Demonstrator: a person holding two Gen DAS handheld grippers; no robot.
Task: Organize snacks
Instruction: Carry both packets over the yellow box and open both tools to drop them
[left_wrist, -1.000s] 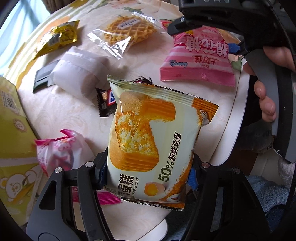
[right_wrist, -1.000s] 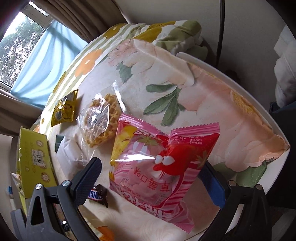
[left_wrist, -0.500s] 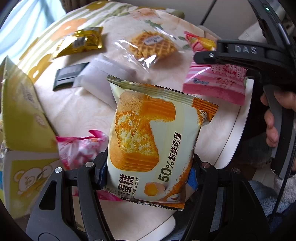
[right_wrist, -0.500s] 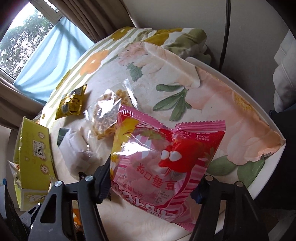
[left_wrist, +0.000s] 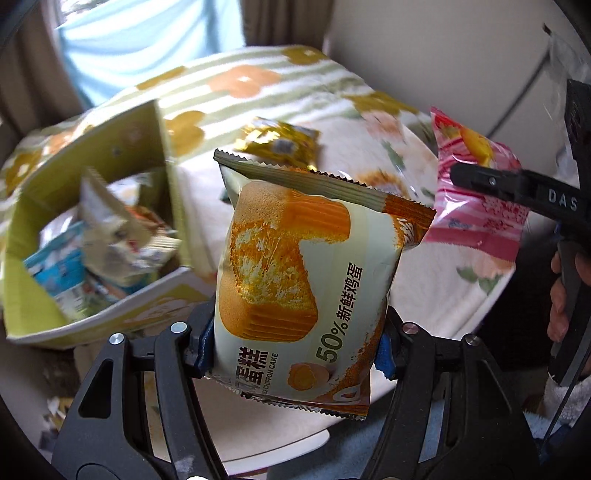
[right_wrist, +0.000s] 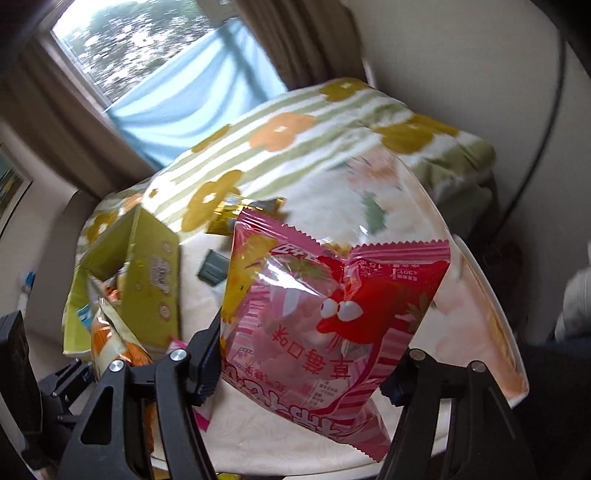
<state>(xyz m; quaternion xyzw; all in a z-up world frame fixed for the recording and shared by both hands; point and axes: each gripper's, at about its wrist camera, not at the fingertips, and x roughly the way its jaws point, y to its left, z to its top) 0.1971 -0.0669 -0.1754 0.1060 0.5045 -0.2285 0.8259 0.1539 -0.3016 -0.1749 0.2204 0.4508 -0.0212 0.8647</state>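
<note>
My left gripper (left_wrist: 295, 343) is shut on a cream and orange chiffon cake packet (left_wrist: 295, 258), held upright above the table. An open yellow-green box (left_wrist: 92, 317) with several snack packets inside stands to its left. My right gripper (right_wrist: 303, 365) is shut on a pink strawberry snack packet (right_wrist: 332, 302), also lifted off the table. In the left wrist view that pink packet (left_wrist: 476, 206) hangs at the right, with one of the right gripper's black fingers (left_wrist: 517, 184) across it. In the right wrist view the box (right_wrist: 155, 280) is at the left.
A gold packet (left_wrist: 277, 144) lies on the floral cloth behind the cake packet, and a dark flat packet (right_wrist: 212, 271) lies beside the box. The round white table's rim (right_wrist: 491, 306) curves along the right. A person's hand (left_wrist: 557, 295) holds the right gripper's handle.
Both grippers have risen and rolled with their packets. The right gripper's jaws closed onto the pink packet and lifted it off the table. The open box has come into view at the left.
</note>
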